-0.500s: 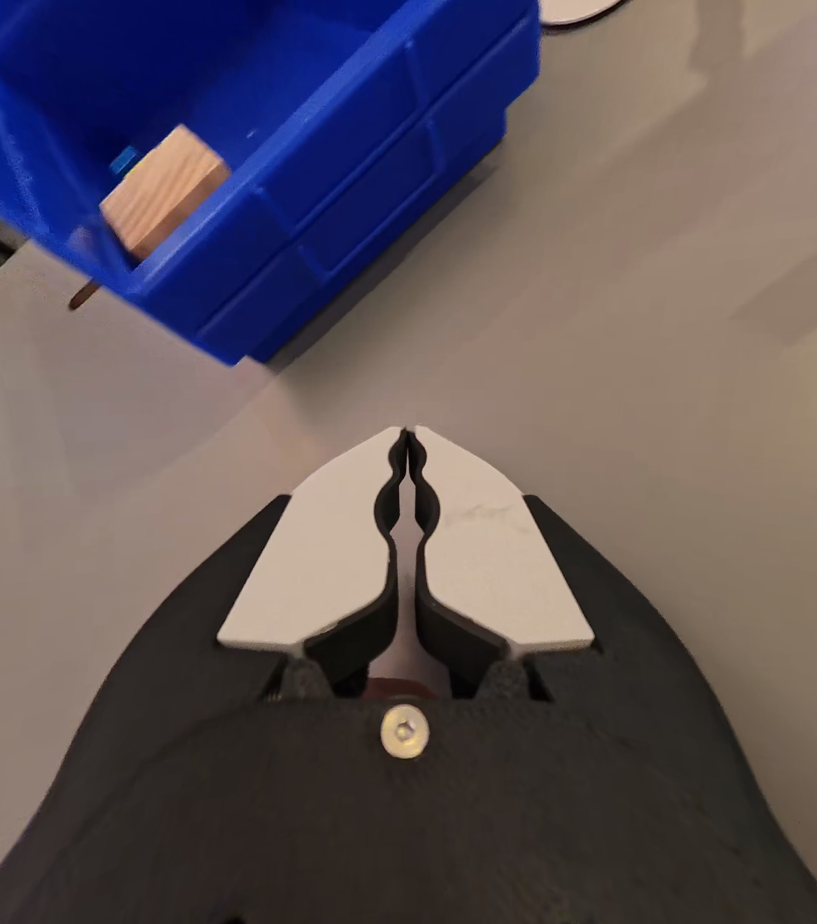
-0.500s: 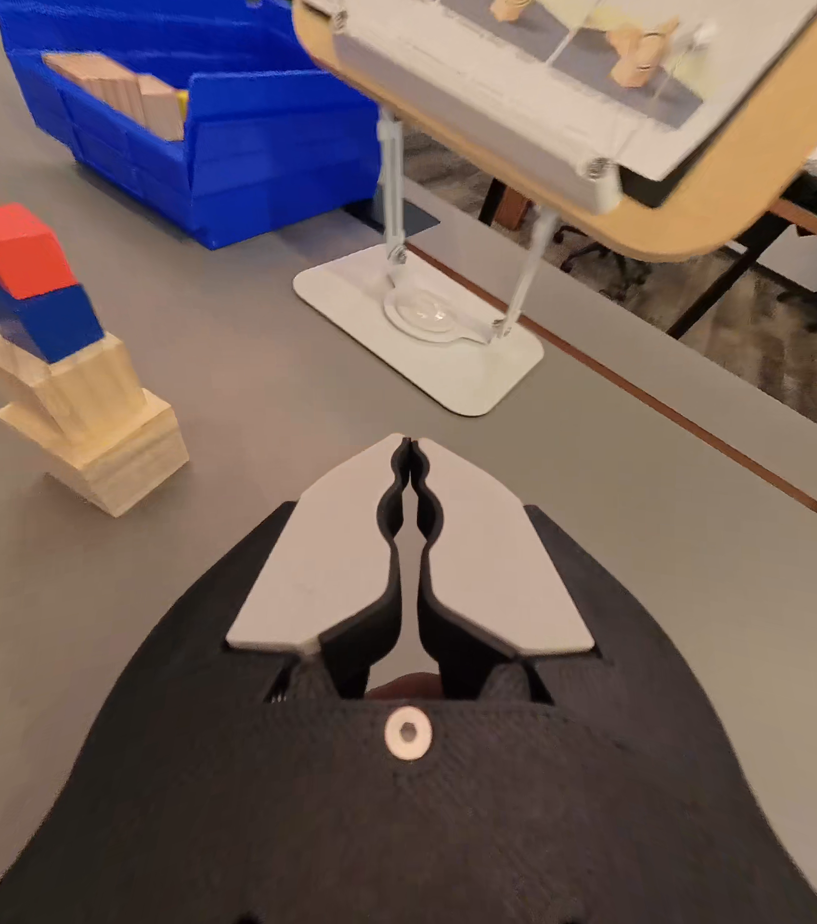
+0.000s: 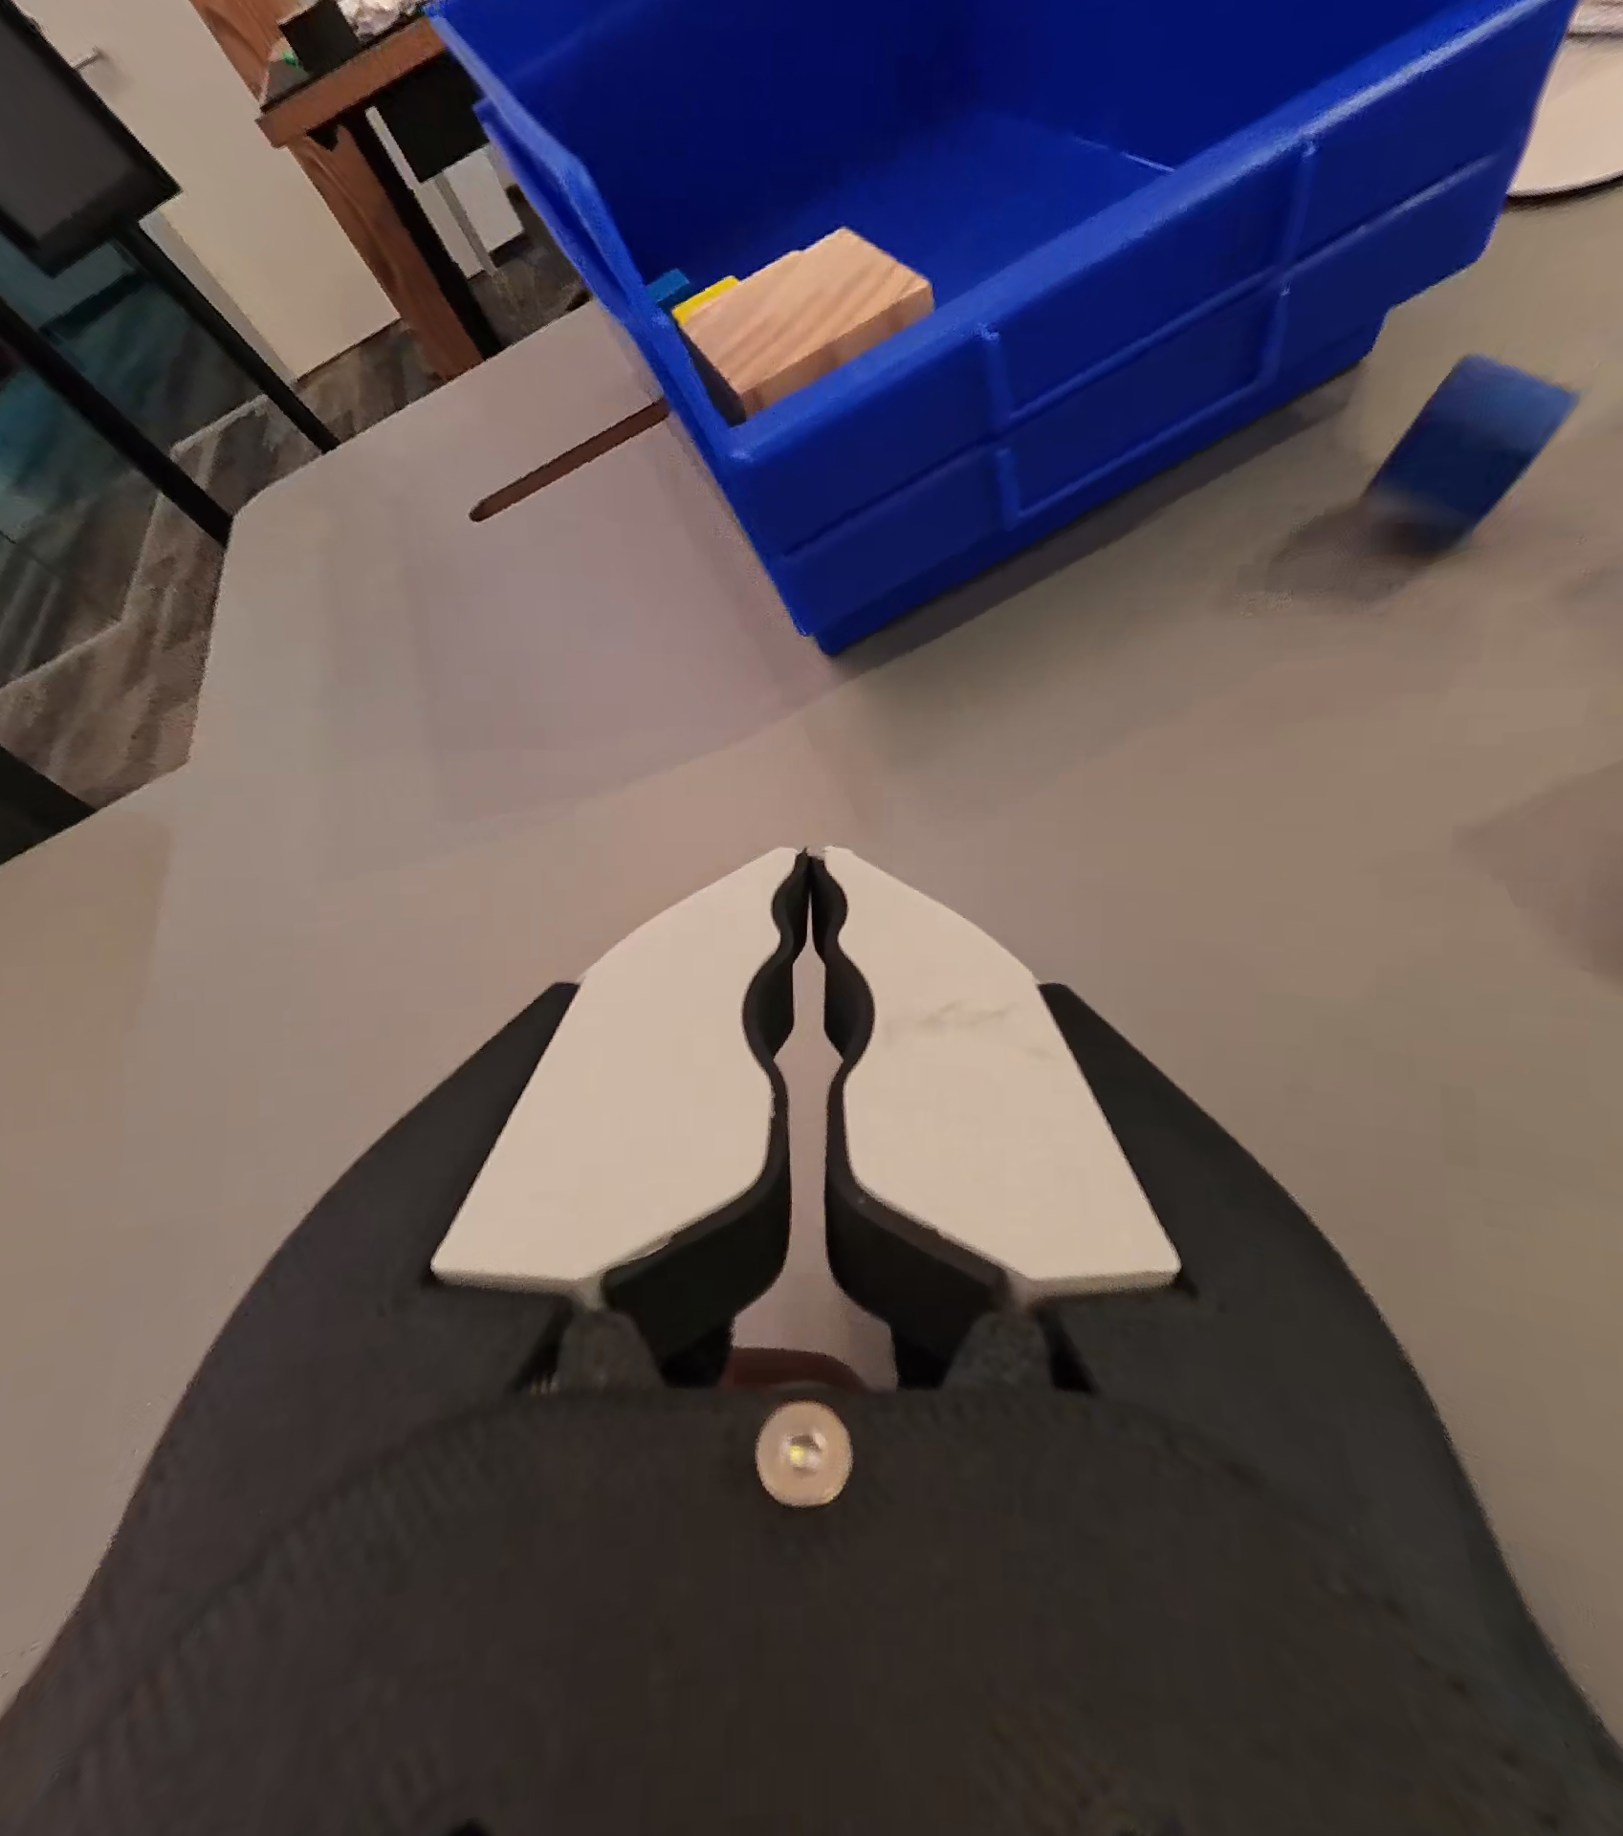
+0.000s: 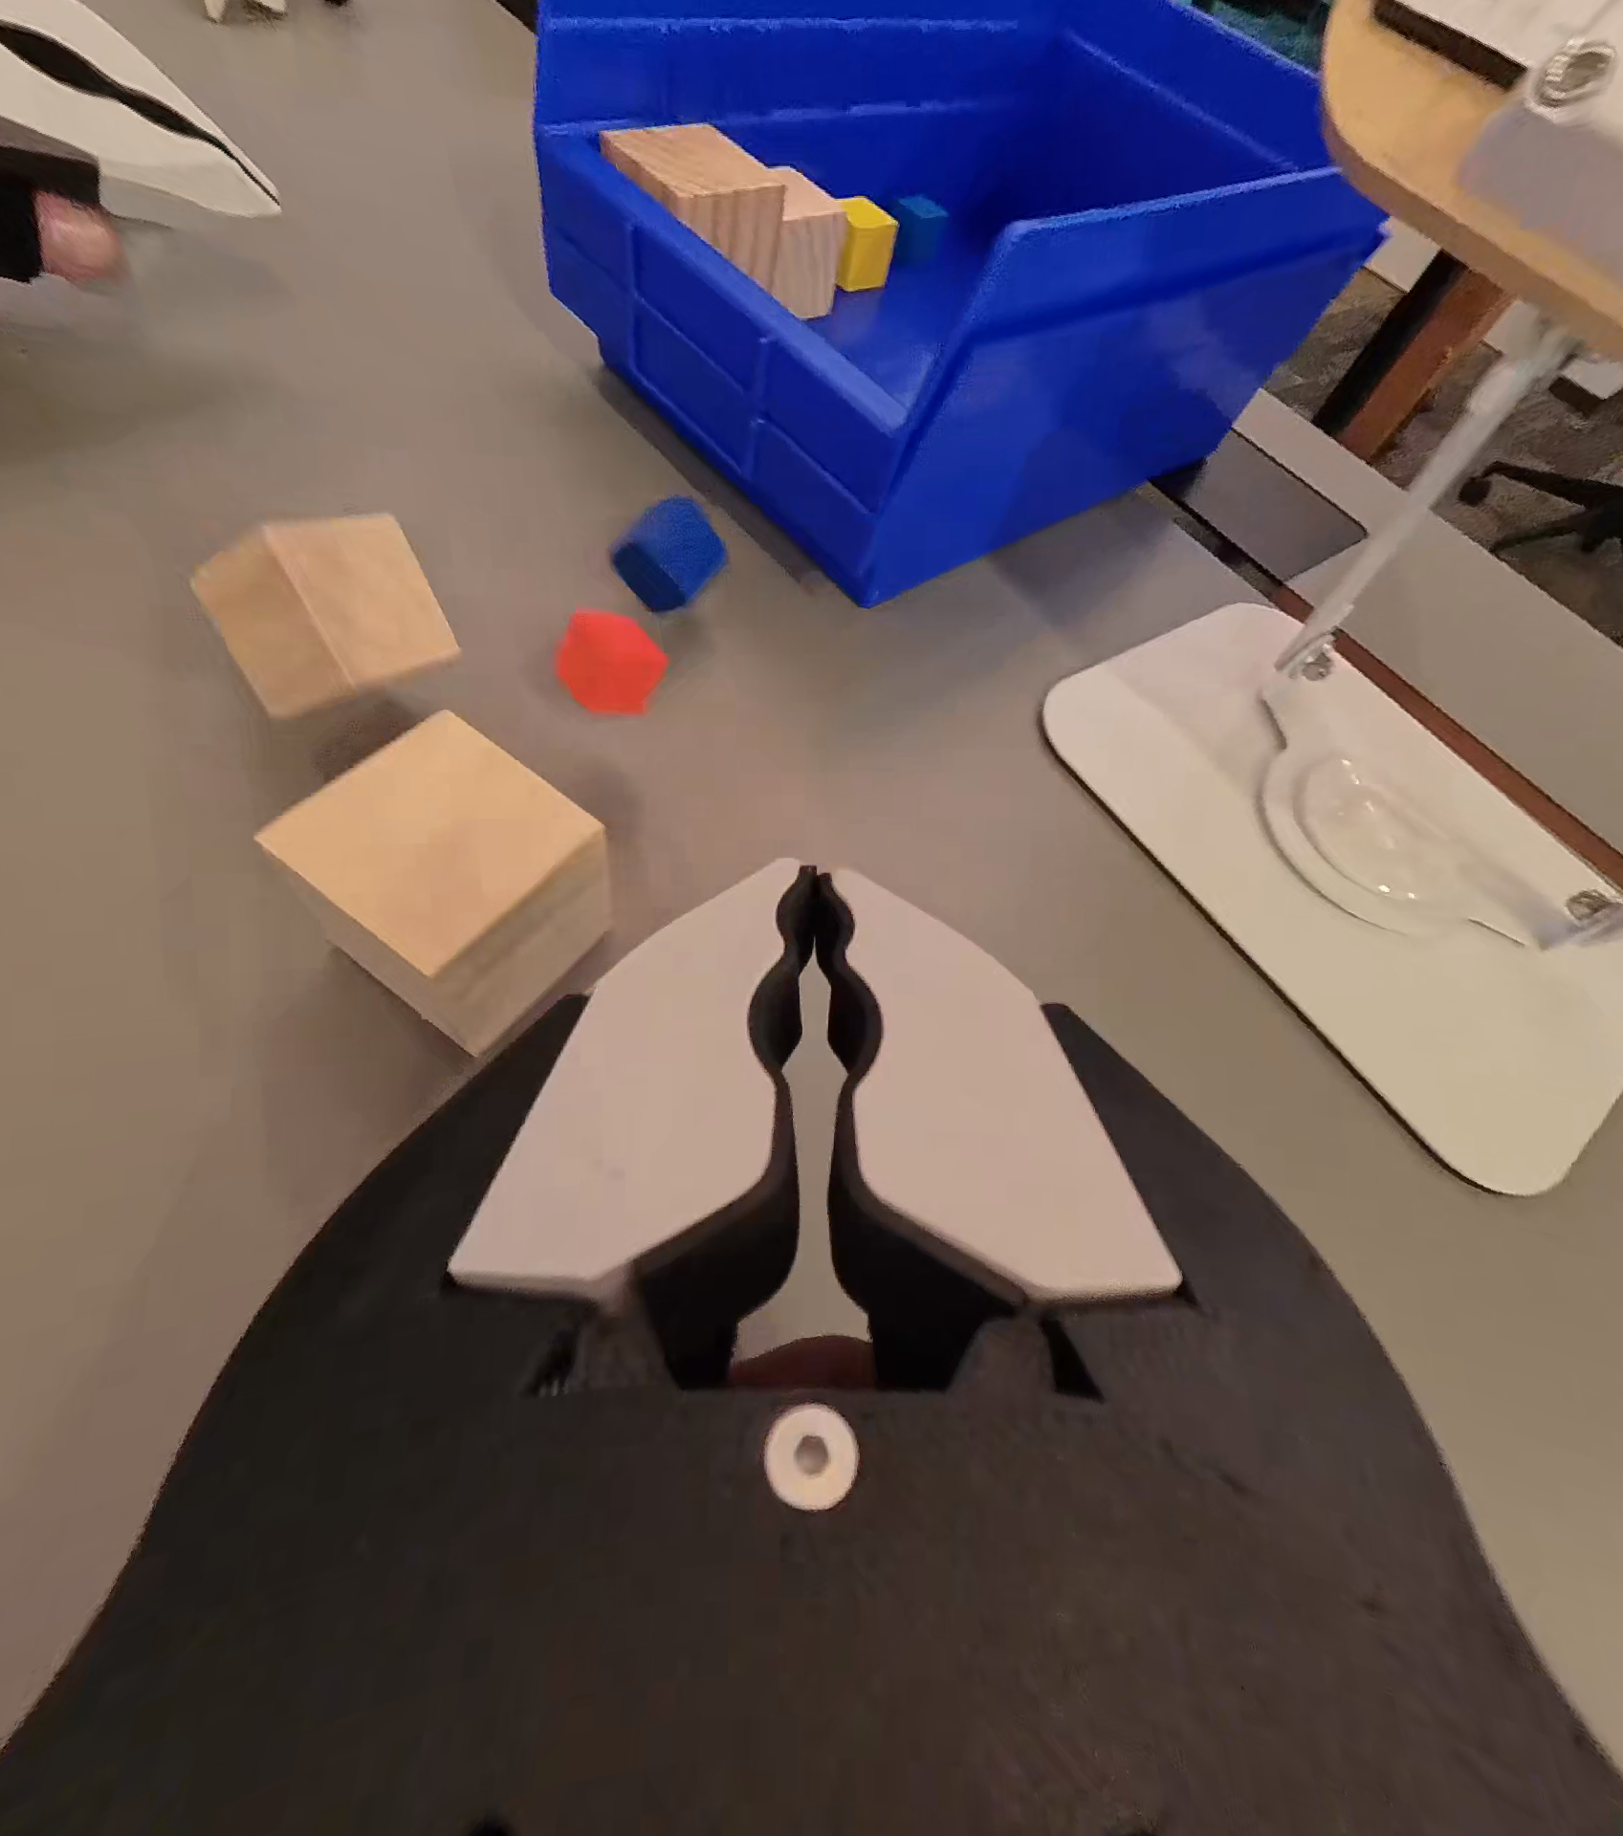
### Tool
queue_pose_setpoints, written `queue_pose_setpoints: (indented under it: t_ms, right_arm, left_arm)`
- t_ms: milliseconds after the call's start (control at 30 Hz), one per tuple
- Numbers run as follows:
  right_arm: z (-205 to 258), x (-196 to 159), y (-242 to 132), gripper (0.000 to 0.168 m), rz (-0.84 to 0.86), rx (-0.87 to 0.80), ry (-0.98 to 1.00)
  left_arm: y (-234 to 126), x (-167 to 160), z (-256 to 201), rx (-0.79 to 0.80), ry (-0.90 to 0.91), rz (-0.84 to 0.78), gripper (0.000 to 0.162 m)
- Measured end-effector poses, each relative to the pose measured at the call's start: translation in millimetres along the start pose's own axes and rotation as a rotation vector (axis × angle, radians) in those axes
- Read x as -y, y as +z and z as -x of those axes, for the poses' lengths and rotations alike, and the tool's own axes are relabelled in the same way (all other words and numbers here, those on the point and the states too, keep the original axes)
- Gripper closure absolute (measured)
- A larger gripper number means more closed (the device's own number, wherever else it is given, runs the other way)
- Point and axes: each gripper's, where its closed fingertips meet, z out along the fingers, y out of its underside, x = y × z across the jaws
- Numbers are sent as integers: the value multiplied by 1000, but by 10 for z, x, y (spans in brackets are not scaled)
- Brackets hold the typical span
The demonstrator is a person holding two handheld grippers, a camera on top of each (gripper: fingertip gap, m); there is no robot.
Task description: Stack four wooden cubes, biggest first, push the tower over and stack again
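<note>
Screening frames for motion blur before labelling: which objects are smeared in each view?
Left wrist view: the blue cube is streaked, the blue bin fairly sharp. Right wrist view: the left gripper is smeared, the smaller natural cube slightly soft, the largest cube crisp.

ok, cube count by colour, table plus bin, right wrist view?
Natural wood: 4, two on the table, two in the blue bin
Blue: 2
Red: 1
Yellow: 1
Total: 8
</note>
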Motion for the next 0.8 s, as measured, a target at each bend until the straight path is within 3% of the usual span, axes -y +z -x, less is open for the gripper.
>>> queue_pose_setpoints:
  t_ms: [33,400,600,800]
  right_arm:
    - [-17,-11,-24,168,-2,11,-8]
    - [-167,-564,-46,168,118,52,-216]
    - [-270,-825,-29,168,172,117,-153]
    - [-213,-808,-20,168,160,148,-165]
  left_arm:
    - [0,13,7,11,11,-5,162]
    - [28,-17,-17,41,62,17,162]
    - [60,-41,-107,25,136,36,162]
    - [55,-2,-158,-5,142,10,162]
